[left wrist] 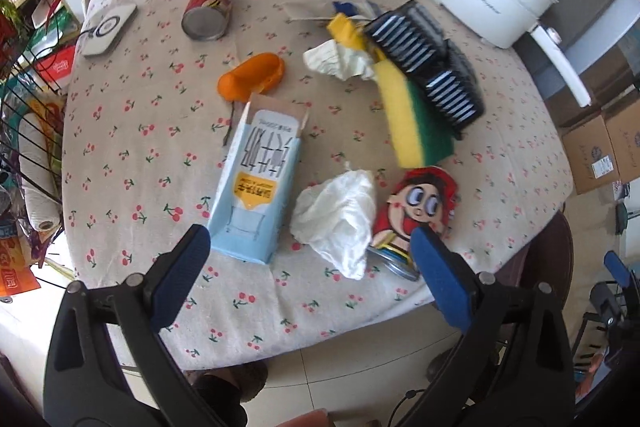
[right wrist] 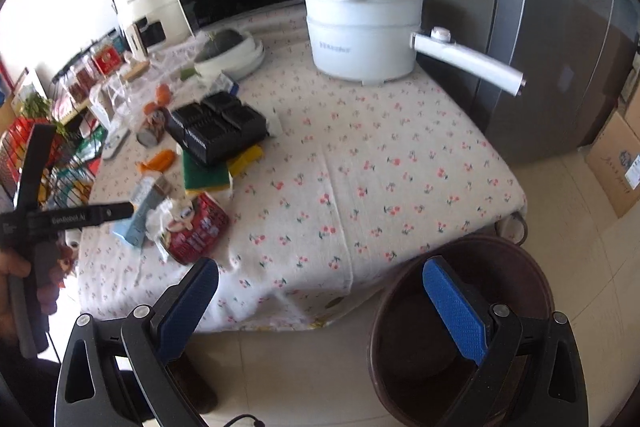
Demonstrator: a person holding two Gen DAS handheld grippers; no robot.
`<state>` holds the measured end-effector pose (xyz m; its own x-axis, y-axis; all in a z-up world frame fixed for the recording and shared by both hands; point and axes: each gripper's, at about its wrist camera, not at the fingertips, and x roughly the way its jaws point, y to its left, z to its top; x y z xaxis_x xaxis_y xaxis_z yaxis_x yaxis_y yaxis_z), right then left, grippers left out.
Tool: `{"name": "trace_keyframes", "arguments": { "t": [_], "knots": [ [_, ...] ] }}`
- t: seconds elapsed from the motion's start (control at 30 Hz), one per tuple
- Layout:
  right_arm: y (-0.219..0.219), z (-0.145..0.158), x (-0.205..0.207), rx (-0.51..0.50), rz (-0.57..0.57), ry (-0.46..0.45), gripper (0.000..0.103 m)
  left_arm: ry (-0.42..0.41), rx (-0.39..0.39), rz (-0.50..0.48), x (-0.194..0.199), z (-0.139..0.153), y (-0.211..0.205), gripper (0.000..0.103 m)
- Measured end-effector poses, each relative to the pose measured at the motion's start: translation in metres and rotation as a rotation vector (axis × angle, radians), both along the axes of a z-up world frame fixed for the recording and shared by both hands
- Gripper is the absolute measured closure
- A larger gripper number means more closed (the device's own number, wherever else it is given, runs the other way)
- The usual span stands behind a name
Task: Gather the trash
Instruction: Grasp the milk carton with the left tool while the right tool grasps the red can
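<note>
The cherry-print surface (left wrist: 360, 131) carries the trash near its front edge: a blue carton (left wrist: 256, 183) lying flat, a crumpled tissue (left wrist: 340, 219) just right of it, a red can (left wrist: 416, 211) touching the tissue. A brown bin (right wrist: 464, 331) stands on the floor below the wide-open, empty right gripper (right wrist: 320, 307). The left gripper (left wrist: 312, 279), also spread empty, hovers before the tissue.

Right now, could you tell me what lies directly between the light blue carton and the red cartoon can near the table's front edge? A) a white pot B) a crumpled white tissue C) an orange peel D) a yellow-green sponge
B: in the left wrist view a crumpled white tissue lies between the light blue carton and the red cartoon can, ahead of the open left gripper.
</note>
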<state>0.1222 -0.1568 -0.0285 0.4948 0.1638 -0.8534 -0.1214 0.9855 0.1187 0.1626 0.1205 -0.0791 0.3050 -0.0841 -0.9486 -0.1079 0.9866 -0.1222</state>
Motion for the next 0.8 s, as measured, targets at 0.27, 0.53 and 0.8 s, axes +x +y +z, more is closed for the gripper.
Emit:
{"name": "trace_keyframes", "arguments": {
  "t": [0.27, 0.53, 0.8],
  "knots": [
    [0.02, -0.017, 0.023, -0.02, 0.043, 0.067, 0.0, 0.045, -0.003, 0.044, 0.021, -0.025, 0.019, 0.016],
    [0.044, -0.035, 0.03, -0.032, 0.065, 0.118, 0.0, 0.071, -0.032, 0.057, 0.027, -0.042, 0.028, 0.046],
    [0.08, -0.049, 0.033, -0.04, 0.116, 0.149, 0.0, -0.017, -0.047, 0.065, 0.005, -0.017, 0.043, 0.049]
  ]
}}
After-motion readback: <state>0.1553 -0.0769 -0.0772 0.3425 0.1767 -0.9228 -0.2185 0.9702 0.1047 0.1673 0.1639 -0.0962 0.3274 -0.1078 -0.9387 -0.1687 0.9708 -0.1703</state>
